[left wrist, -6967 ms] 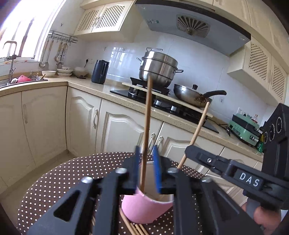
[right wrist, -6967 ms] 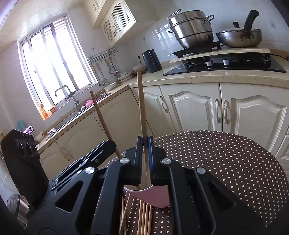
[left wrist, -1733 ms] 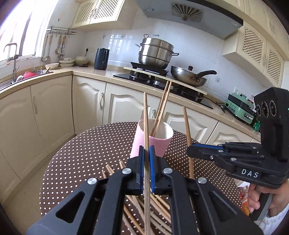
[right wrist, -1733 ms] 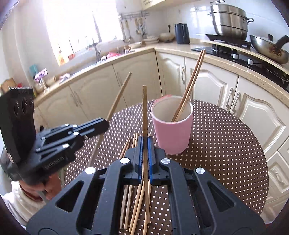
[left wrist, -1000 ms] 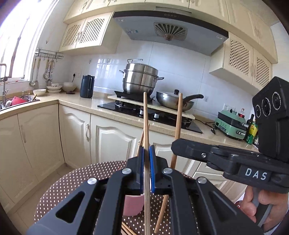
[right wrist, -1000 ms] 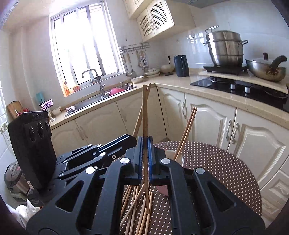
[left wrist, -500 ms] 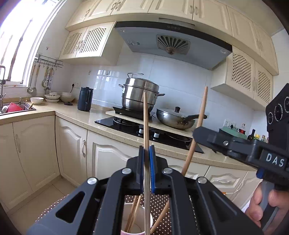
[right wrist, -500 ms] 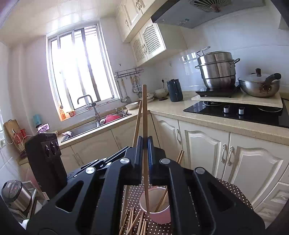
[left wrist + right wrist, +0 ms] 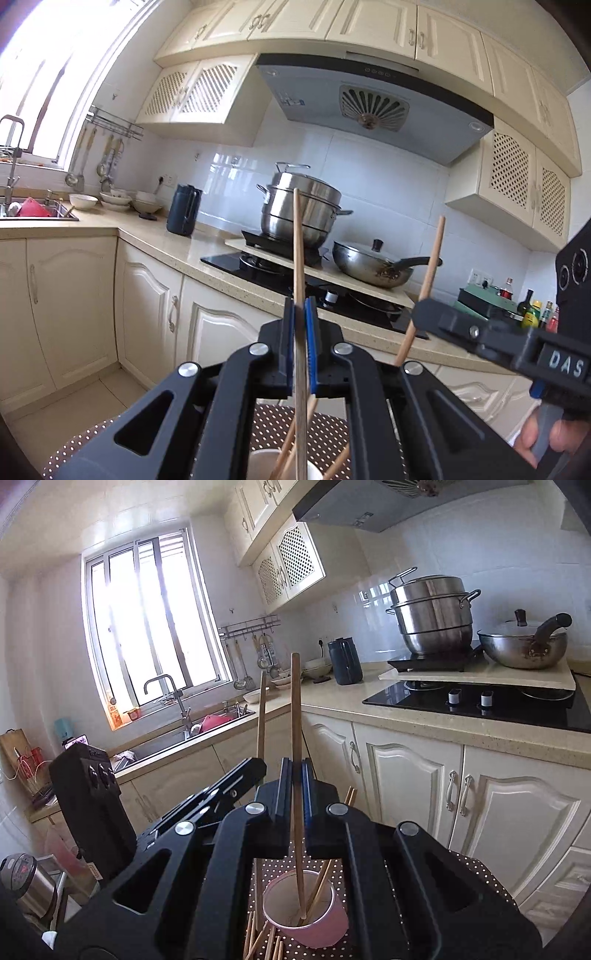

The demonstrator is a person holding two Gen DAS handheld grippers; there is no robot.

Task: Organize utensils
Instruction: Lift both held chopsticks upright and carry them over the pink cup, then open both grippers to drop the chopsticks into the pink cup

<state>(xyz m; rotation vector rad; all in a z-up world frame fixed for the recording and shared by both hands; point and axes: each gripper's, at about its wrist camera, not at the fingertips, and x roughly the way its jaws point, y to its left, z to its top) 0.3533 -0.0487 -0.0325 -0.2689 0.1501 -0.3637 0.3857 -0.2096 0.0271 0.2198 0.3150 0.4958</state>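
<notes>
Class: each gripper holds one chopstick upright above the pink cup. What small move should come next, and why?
Probably lower, then open, the right gripper. Its chopstick already has its lower end inside the pink cup, beside chopsticks standing there. The left gripper is shut on its own chopstick above the cup too, so it could follow.

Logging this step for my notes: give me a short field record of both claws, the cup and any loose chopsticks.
left claw: shut on a chopstick, held upright
right claw: shut on a chopstick, lower end inside the cup
pink cup: upright on the dotted table, already holding chopsticks
loose chopsticks: lying on the table beside the cup
</notes>
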